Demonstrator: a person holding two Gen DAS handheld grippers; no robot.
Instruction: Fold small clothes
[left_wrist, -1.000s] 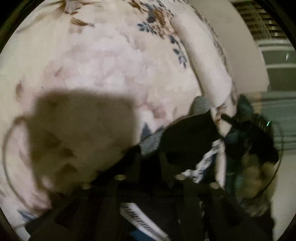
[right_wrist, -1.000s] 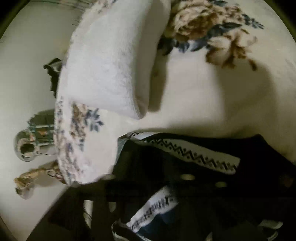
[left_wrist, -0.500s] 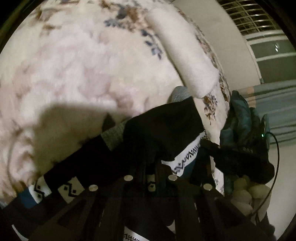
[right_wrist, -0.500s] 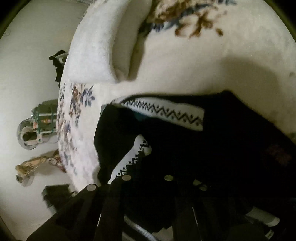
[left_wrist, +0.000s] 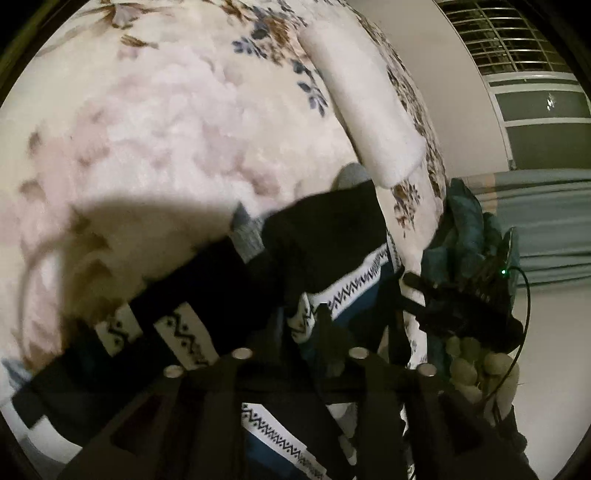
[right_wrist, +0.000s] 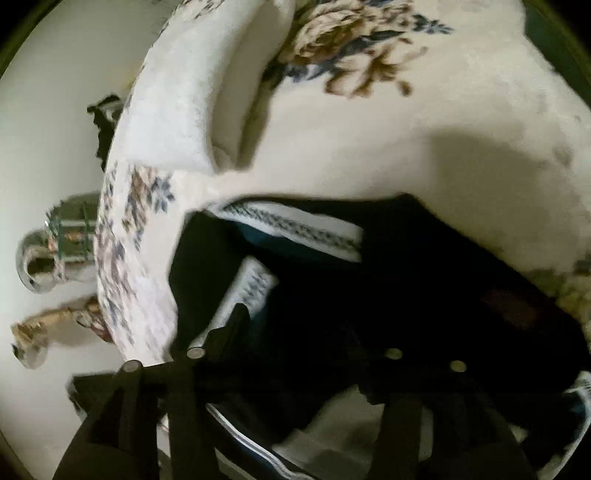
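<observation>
Clearance on the bed surface

Open floral blanket (left_wrist: 155, 147) lies free left of and beyond the dark garment (left_wrist: 325, 236). A rolled white fold (left_wrist: 373, 118) stands just beside the garment's far edge; the gloved right hand (left_wrist: 472, 295) crowds its right side.

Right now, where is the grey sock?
In the left wrist view the grey sock lies on the floral blanket at centre frame, mostly tucked under the black patterned garment, just below the rolled white blanket edge.
</observation>
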